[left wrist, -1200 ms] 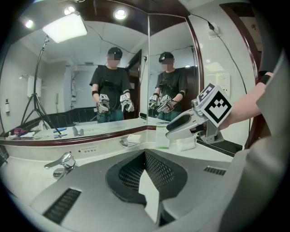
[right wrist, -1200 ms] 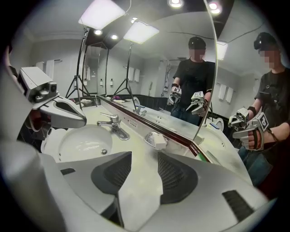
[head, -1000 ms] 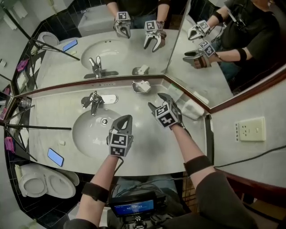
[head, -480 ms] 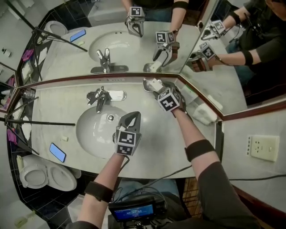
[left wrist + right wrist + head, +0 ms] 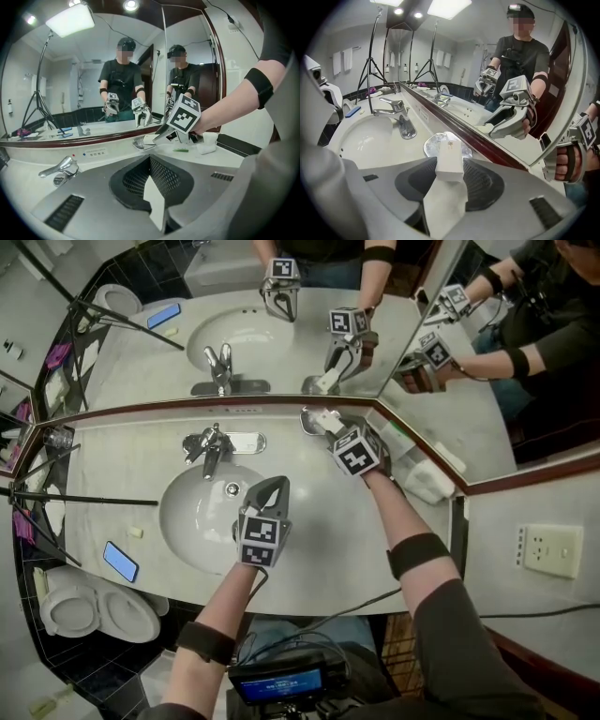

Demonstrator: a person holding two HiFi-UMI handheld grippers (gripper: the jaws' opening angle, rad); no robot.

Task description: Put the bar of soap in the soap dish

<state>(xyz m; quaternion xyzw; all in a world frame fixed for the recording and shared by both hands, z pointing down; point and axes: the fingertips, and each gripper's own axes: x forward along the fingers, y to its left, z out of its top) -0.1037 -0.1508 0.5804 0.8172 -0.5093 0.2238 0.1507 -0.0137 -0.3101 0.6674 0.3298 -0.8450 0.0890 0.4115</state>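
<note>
**Soap pinched at the dish**

Bar of soap [image 5: 450,161] sits at the soap dish [image 5: 430,143] by the mirror. The right claw [image 5: 327,427] has just closed onto it, pads on both sides, wrist angled down, forearm stretched over the desk [image 5: 328,540]. Left claw [image 5: 267,491] is fully closed and empty, tilted down over the sink [image 5: 187,521].

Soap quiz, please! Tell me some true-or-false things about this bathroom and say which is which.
1. The jaws of the right gripper are empty. False: the soap is between them, and they have just been closing on it.
2. The soap is over the dish. True.
3. The jaws of the left gripper are wide apart. False: they are together and hold nothing.
4. A phone lies on the counter left of the sink. True.
5. The tap is running. False: no water comes out.
</note>
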